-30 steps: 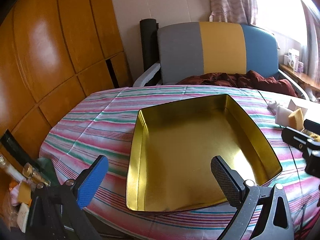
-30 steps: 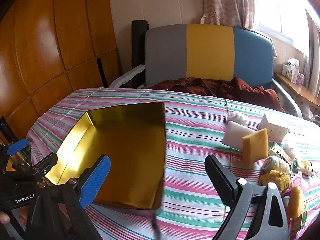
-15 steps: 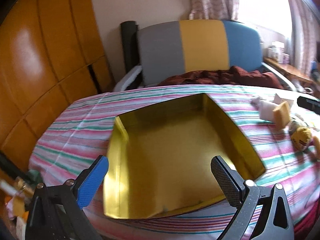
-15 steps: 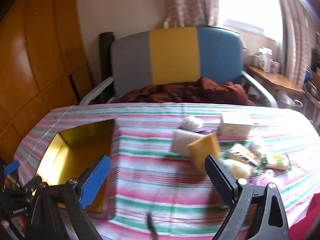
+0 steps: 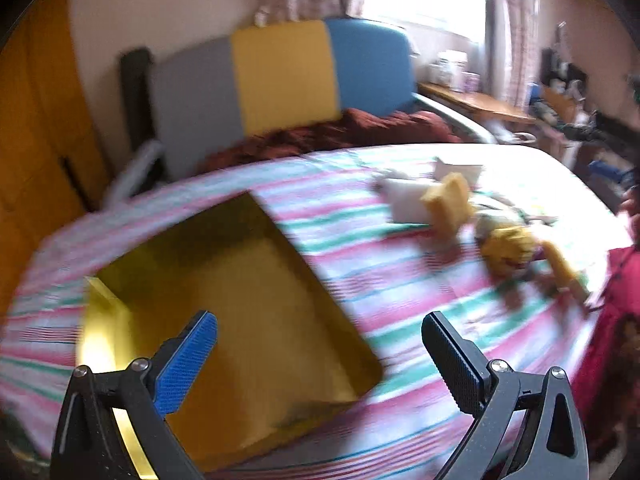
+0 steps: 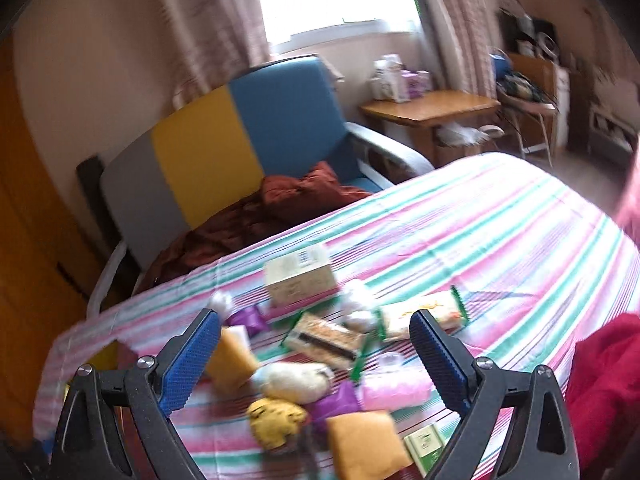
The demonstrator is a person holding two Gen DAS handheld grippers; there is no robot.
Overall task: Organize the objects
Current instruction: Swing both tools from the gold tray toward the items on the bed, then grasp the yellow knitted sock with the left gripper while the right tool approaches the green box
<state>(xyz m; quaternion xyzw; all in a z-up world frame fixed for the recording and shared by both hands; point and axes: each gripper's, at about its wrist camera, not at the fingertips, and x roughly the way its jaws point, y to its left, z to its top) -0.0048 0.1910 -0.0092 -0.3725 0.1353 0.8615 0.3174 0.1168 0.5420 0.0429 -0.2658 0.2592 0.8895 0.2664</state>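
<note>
A shallow gold tin tray [image 5: 240,304] lies empty on the striped tablecloth, in front of my open, empty left gripper [image 5: 316,356]. A pile of small things lies to its right: a yellow sponge [image 5: 448,204], a white block [image 5: 404,204], a yellow scrubber [image 5: 508,248]. My right gripper [image 6: 316,356] is open and empty, above that pile: a cream box [image 6: 300,280], a wrapped snack bar [image 6: 324,340], an orange sponge [image 6: 364,444], a yellow scrubber [image 6: 276,420], a pink packet [image 6: 396,392] and a green-edged packet [image 6: 424,316].
A grey, yellow and blue armchair [image 6: 224,144] with a dark red cloth [image 6: 280,204] stands behind the table. A wooden side table [image 6: 432,108] stands by the window. Wooden panels [image 5: 36,140] are at the left. A red sleeve [image 6: 608,392] is at the right edge.
Both views have swung to the right. The tray has slid left in the left view and almost out of the right view. The pile of small things now lies under the right gripper.
</note>
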